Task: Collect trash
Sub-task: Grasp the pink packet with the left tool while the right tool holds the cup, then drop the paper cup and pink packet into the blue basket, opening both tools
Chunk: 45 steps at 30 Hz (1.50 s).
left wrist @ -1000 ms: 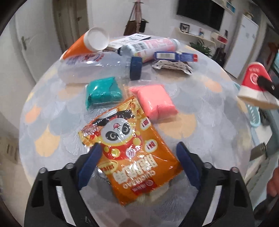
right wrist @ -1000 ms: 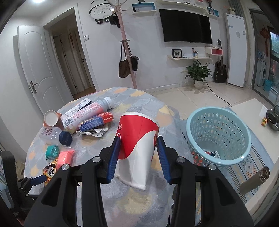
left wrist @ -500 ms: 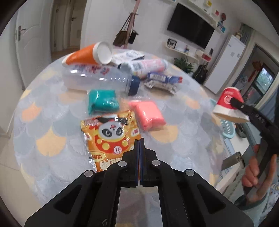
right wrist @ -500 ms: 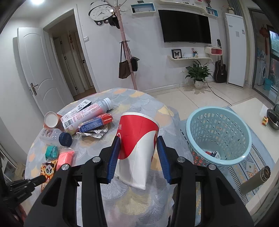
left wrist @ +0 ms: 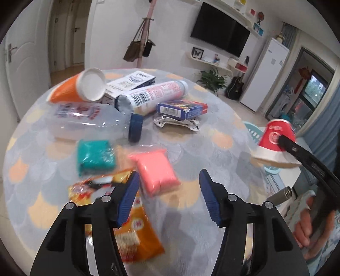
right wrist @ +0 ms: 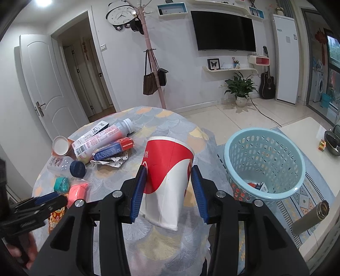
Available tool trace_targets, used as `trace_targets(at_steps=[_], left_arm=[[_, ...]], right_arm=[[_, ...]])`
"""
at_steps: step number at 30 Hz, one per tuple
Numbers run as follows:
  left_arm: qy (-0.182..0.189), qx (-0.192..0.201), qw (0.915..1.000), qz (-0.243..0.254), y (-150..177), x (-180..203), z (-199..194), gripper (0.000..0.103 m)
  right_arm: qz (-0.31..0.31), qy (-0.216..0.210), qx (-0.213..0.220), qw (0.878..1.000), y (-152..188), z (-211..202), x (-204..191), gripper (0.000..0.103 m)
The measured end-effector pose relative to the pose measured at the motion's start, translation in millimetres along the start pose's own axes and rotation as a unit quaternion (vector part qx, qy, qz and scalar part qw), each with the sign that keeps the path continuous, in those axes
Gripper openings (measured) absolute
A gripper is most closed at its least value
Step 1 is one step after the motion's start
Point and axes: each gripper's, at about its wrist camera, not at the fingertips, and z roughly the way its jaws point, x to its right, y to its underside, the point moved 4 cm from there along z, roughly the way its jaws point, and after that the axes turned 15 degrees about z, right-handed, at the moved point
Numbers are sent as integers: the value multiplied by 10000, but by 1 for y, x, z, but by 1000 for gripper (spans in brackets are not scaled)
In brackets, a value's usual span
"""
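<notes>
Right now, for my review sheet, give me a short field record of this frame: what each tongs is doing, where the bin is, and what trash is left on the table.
left tongs: opening, nothing between the fingers, above the snack bag
right tongs: shut on the paper cup, cup upside down
basket: on the floor beside the table, some trash already inside
table: round, patterned cloth
trash left: orange cup, clear bottle, pink bottle, blue box, teal packet, pink packet

The walls are white. A black TV [right wrist: 226,31] hangs on one. A clock [right wrist: 121,15] sits high up. Bags hang on a pink coat stand [right wrist: 152,70]. A white door [right wrist: 45,85] stands open. A green plant [right wrist: 240,85] and a guitar [right wrist: 267,81] stand on the pale tiled floor [right wrist: 244,116].
</notes>
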Motion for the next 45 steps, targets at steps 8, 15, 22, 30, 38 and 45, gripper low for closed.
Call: trace_targets(at_steps=[8,15,22,30,38,45], left_arm=[[-483,-482,9977,52,-5,-4,42,46],[-550,-269,9977,298,-15,11,36,36],[-134,342,9970,687,-59,56,6,36],[659,551,9869,1365,-137,155,37,36],[1338,263,9776,1604,-176,231,122,36],[1702,-474,9711,1603,-164,262,206,37]], right_arm=[[112,69,38,9999,-7,2,14,40],[261,116,110,9995,-15,3,29,40],[405,271,343,9982,-32,1,53,40],[765,805,675,9915,-67,1,114,40],[1101,1618,636,9786,-90,31,188,40],[1411,2170,117,9658,-83,81,239,41]])
